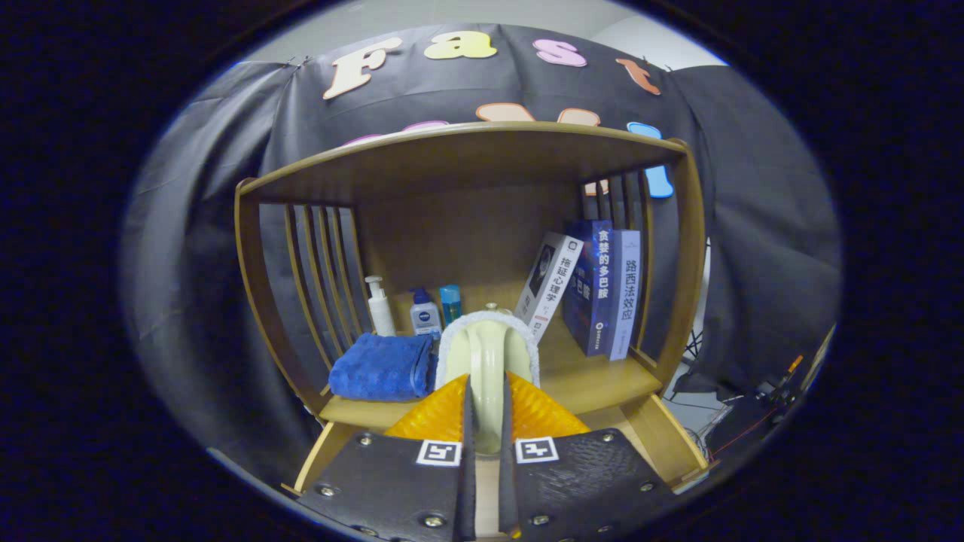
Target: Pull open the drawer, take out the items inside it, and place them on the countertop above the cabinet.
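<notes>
- Held item: a pale long-handled brush (486, 361), its handle running straight ahead along the jaws' axis and its white fluffy head at the far end.
- Gripper (486, 421): jaws nearly closed, both fingers pressing the handle from either side.
- Position: the brush head sits over the front of the wooden surface (595, 380), the cabinet's countertop.
- Deciding relation: the surface lies ahead of and below the head; judged, the next move is a short lowering, then release.
- Left of the brush: a folded blue towel (380, 366), just beside the head.
- Behind it: three small bottles (422, 309).
- Right of it: upright books (595, 293), the nearest leaning.
</notes>
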Demonstrator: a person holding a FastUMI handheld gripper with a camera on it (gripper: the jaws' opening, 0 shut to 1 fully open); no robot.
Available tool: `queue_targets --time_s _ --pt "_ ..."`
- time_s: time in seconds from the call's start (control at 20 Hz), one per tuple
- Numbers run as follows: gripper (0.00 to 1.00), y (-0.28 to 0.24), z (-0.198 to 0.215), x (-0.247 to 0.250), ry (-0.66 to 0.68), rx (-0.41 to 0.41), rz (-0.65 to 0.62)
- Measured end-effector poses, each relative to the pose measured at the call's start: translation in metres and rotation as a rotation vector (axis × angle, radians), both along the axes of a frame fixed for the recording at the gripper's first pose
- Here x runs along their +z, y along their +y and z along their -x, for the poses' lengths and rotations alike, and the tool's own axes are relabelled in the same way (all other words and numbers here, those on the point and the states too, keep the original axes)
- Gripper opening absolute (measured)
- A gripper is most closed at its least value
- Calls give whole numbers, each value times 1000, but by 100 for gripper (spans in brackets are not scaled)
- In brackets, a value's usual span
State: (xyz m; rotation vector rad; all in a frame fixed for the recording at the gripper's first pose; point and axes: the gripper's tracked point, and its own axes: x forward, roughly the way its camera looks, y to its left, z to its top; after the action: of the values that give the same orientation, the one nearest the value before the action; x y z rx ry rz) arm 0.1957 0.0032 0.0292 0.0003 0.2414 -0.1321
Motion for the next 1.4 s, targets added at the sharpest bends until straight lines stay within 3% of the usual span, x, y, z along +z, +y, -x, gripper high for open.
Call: queue_targets --time_s 0.5,0.7,1.0,1.25,1.4 --pt "12 -14 -68 -67 164 -32 33" --pt "12 -29 -102 -106 214 -57 129" --pt "12 -42 -154 -123 165 -98 68" --pt "12 -42 -182 -120 60 -101 114" --pt "20 -42 -188 -120 28 -114 151"
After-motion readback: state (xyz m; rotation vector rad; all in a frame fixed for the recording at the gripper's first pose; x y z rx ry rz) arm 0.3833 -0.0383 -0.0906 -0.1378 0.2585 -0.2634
